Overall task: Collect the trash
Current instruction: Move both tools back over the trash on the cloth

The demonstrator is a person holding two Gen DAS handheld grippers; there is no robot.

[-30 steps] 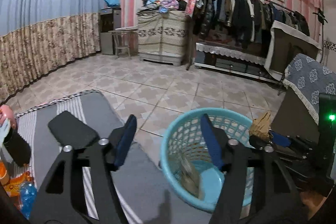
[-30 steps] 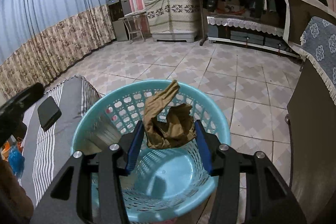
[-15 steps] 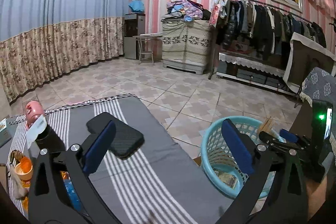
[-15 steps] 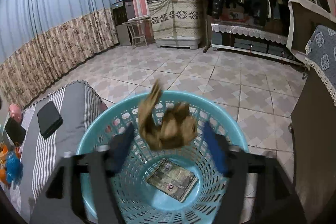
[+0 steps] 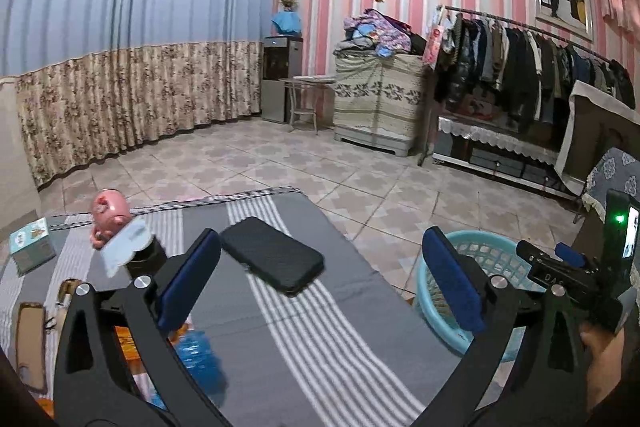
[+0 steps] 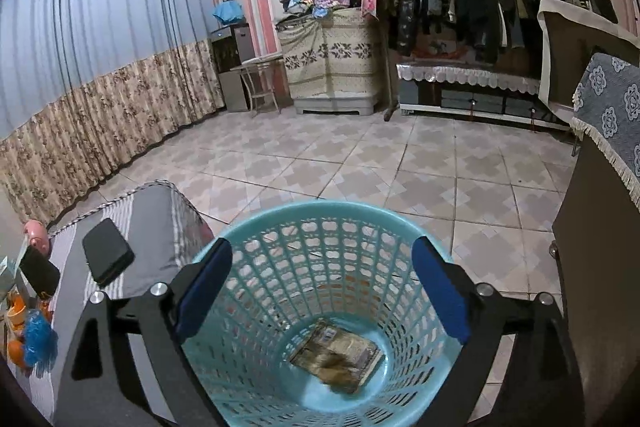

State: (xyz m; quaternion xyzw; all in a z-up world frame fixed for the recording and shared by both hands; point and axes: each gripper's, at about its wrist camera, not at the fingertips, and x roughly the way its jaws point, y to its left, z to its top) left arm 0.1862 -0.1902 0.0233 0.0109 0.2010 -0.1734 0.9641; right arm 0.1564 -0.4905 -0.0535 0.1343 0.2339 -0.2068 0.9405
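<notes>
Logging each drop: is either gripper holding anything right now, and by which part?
Nothing is held. The right gripper, jaws opening, is empty above the basket; the left gripper is open and empty.

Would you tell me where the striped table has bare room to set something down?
Free: the striped cloth between the phone and the basket, toward the near edge. Crowded: the left end, around the tissue box, pink toy and blue wrapper.
</notes>
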